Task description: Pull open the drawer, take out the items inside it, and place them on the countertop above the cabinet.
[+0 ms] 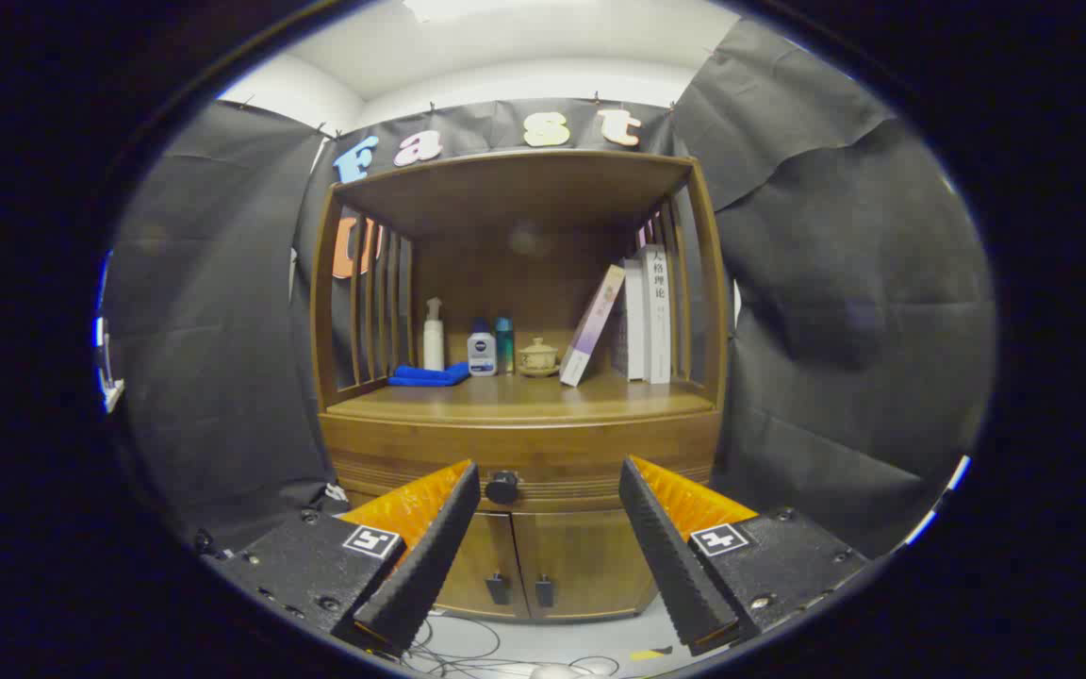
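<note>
The gripper [550,476] is held wide open, with nothing gripped between its two ribbed black fingers [430,547]. A wooden cabinet [519,443] is faced squarely from a little way off. The drawer [590,457] is seen shut, as the band below the countertop [524,401], and its dark round knob [502,487] lies beyond the fingers, in the gap between them, close to the left fingertip, at about 11 o'clock from the midpoint of the tips. No contact between fingers and knob is made. What the drawer holds cannot be told. Below it, at 6 o'clock from the knob, two small doors [543,566] with dark handles are seen closed.

On the countertop, at 12 o'clock from the gripper, several things are ranged along the back: a folded blue cloth [430,375], a white pump bottle [433,335], a white-and-blue bottle [482,349], a teal can [504,344], a lidded cup [538,357], and upright books [647,316] with one book [593,325] leaned against them. Cables [468,651] are seen on the floor at 6 o'clock.
</note>
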Available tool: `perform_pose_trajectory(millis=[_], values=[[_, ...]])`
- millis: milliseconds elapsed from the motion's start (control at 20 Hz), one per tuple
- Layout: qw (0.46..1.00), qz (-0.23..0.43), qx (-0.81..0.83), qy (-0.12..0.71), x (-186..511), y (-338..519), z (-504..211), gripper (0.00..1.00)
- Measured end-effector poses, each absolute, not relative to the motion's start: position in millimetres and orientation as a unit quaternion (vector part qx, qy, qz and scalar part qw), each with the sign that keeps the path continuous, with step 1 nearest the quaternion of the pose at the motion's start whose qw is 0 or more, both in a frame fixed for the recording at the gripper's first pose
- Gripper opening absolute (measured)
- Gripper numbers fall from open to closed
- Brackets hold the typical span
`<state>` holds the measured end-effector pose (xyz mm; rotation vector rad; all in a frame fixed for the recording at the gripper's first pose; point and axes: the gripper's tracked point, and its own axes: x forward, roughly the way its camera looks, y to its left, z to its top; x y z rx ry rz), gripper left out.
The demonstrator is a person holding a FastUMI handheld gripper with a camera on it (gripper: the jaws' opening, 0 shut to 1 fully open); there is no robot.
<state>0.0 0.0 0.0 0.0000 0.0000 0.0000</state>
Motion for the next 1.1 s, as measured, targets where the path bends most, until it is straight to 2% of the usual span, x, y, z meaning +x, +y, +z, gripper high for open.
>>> perform_pose_trajectory(millis=[750, 1100], values=[[1.000, 0.007, -0.020, -0.005, -2.0, 17.6, 9.0, 0.97], [1.000, 0.005, -0.020, 0.003, 21.0, 19.6, -8.8, 0.97]])
